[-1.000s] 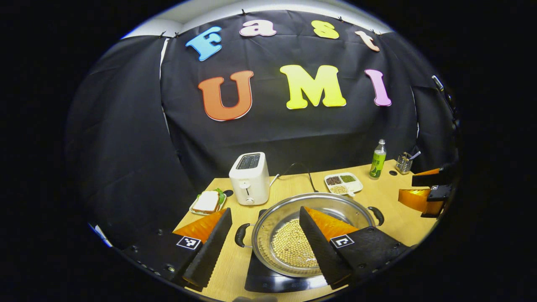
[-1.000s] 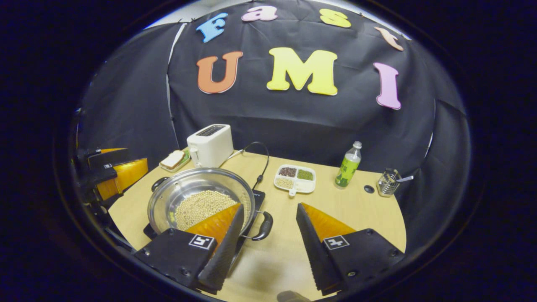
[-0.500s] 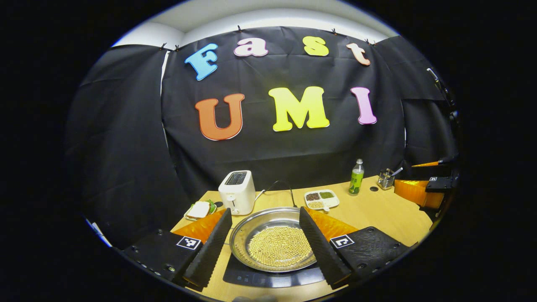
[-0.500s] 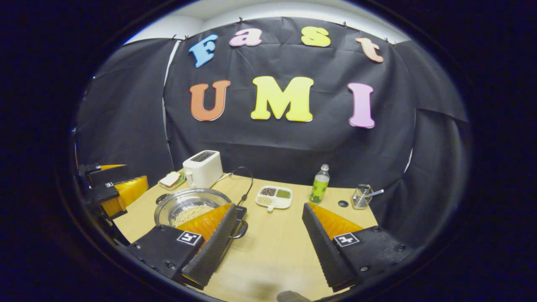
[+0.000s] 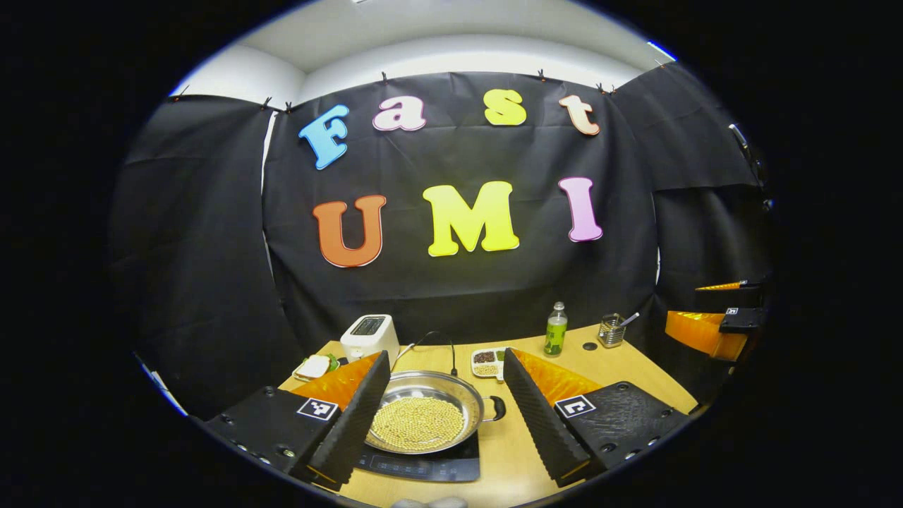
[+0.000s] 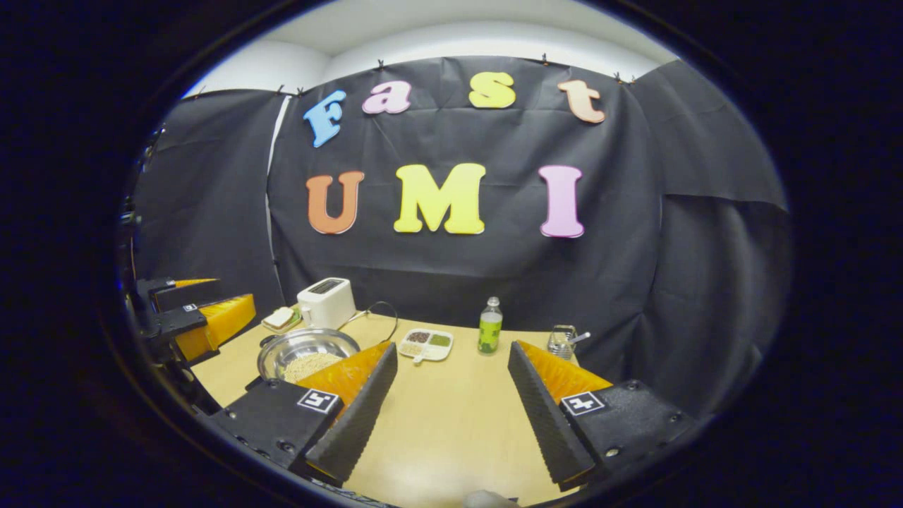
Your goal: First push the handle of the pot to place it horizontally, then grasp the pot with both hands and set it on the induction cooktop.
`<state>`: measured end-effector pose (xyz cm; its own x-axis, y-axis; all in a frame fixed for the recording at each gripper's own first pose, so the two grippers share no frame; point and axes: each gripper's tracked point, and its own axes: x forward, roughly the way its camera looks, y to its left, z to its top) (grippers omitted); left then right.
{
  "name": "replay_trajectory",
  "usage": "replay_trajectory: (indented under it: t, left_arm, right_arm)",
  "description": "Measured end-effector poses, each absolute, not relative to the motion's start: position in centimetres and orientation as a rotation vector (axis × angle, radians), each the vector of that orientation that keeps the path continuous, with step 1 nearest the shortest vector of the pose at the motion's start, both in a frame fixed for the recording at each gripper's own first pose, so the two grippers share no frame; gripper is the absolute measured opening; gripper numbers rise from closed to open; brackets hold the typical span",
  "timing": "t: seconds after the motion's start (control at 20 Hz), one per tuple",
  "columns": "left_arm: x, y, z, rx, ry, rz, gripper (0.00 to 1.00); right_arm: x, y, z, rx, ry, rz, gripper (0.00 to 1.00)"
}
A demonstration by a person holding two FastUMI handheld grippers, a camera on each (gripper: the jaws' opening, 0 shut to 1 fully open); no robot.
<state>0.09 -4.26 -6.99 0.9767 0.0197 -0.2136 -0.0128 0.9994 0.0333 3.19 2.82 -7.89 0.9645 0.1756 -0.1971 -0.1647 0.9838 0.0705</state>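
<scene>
The pot (image 5: pixel 422 421) of pale beans is sitting on the induction cooktop (image 5: pixel 430 466) near the tabletop's (image 6: pixel 451 423) front edge, one side handle (image 5: pixel 498 407) pointing right. The left tongs (image 5: pixel 446 416) are hanging spread wide above it, gripping nothing. The right tongs (image 6: pixel 451 416) are also gaping open over bare wood, with the pot off to their left.

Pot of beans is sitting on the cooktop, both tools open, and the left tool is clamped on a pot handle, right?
Not quite. The left tool grips nothing: the left gripper view shows it open, held back from the pot, which sits on the cooktop. The right tool is open too.
</scene>
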Motion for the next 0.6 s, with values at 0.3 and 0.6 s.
replay_trajectory:
  t: [0.3, 0.6]
  left_arm:
    - [-3.9, -9.0, -2.9, 0.023, 0.157, 0.029, 0.96]
    - [-6.9, -12.0, 1.0, 0.038, 0.086, 0.026, 0.96]
  right_arm:
    - [-1.2, -5.6, -4.0, 0.095, 0.106, 0.127, 1.0]
    - [-4.7, -10.8, -2.9, 0.122, 0.054, 0.082, 1.0]
